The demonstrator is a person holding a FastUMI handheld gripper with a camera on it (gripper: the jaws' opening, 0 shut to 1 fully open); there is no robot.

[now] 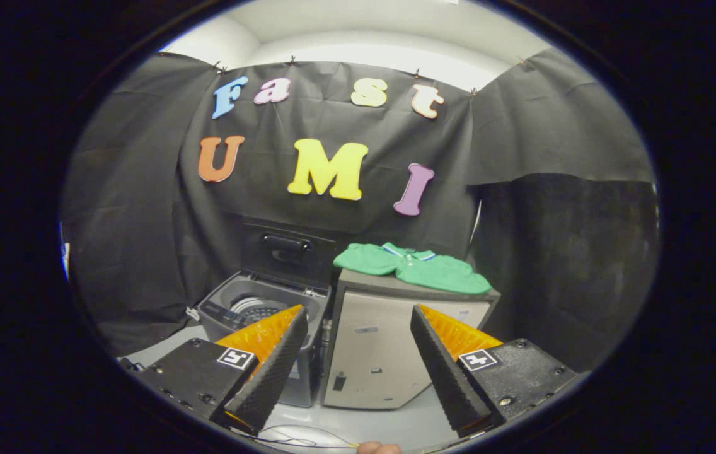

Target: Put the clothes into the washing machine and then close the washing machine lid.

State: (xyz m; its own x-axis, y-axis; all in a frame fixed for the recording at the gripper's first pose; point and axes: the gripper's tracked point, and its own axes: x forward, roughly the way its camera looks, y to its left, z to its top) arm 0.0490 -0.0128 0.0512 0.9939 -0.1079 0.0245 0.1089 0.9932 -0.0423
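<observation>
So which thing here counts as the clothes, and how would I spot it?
Look beyond the open gripper to the pale cabinet beside the open-lidded washing machine. On the cabinet's top lies the green shirt, the one bright, soft item among hard grey boxes.

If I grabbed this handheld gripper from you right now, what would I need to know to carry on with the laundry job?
Gripper: open, fingers spread wide, holding nothing, well short of both units.
Green shirt: lying folded on top of the grey cabinet, beyond the fingers.
Washing machine: just left of the cabinet, lid raised upright, drum visible.
Done: nothing yet.
Left: move in, grip the shirt, drop it in the drum, then close the lid.
</observation>
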